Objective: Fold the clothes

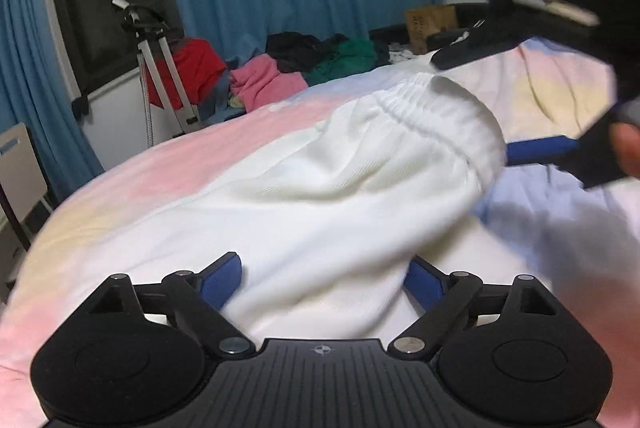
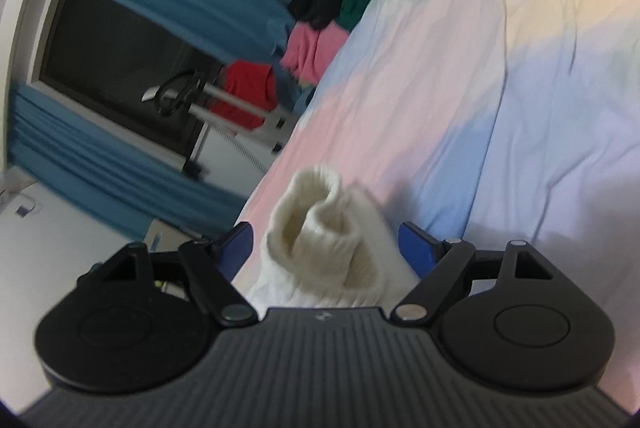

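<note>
We judge the white knit garment point(image 1: 320, 196), spread on the pastel bedsheet point(image 1: 160, 180), soft, light and floppy, best taken by its ribbed hem point(image 2: 320, 228), which sits between our right gripper's point(image 2: 326, 248) parted jaws, our left gripper point(image 1: 322, 280) likewise spread over cloth.

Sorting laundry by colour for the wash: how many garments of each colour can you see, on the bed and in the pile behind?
White: 1
Pink: 1
Red: 1
Green: 1
Black: 1
Total: 5, though the pile may hide more.
</note>
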### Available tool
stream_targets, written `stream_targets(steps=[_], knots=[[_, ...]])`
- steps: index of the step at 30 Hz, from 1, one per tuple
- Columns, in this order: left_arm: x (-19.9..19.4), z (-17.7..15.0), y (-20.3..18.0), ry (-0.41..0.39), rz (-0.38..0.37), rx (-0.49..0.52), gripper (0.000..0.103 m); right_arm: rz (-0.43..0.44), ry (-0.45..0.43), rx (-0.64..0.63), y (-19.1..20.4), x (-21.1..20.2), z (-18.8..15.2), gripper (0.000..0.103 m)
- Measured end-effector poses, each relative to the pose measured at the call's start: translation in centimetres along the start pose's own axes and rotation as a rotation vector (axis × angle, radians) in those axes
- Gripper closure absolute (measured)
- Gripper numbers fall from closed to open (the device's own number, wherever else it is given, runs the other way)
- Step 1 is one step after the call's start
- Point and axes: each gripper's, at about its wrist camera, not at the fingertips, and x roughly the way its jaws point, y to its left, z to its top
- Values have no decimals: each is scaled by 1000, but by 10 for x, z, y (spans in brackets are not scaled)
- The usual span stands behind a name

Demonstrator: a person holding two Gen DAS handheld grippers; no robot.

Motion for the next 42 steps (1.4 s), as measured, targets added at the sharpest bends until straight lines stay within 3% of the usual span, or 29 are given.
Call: stream_targets(steps=[3,6,9,14,19,20,22,23,25,28,32,37,42], knots=[[-26,-20,34,-6,30,21,8,-9,30,-25,7,3,-10,20],[-48,-51,57,5,148,32,8,-26,54,-64,16,5,-21,19],[-51,-65,98,39,210,-70,8,-82,60,-125,24,9,-34,18],[-45,-77,140,60,213,-321,7,-141,116,-166,21,21,-51,18],[-56,-76,154,36,220,-375,6,-147,95,-330,40,28,-66,19],[-59,-77,153,30,223,-368,6,-158,91,-364,44,29,-69,22],[-63,-78,146,20,228,-361,6,-217,72,-436,50,31,-74,53],[-63,-78,140,17,230,-362,7,-240,60,-451,52,30,-75,58],[-64,-78,137,11,231,-368,7,-207,36,-428,49,23,-72,77],[-66,-78,137,-6,235,-375,7,-146,-29,-411,56,10,-65,80],[-72,-81,140,-5,237,-394,6,-179,-85,-411,50,1,-54,81],[-70,-85,144,21,245,-404,6,-260,-37,-267,11,14,-45,80],[-71,-92,158,43,229,-474,5,-215,-18,-212,7,10,-42,71]])
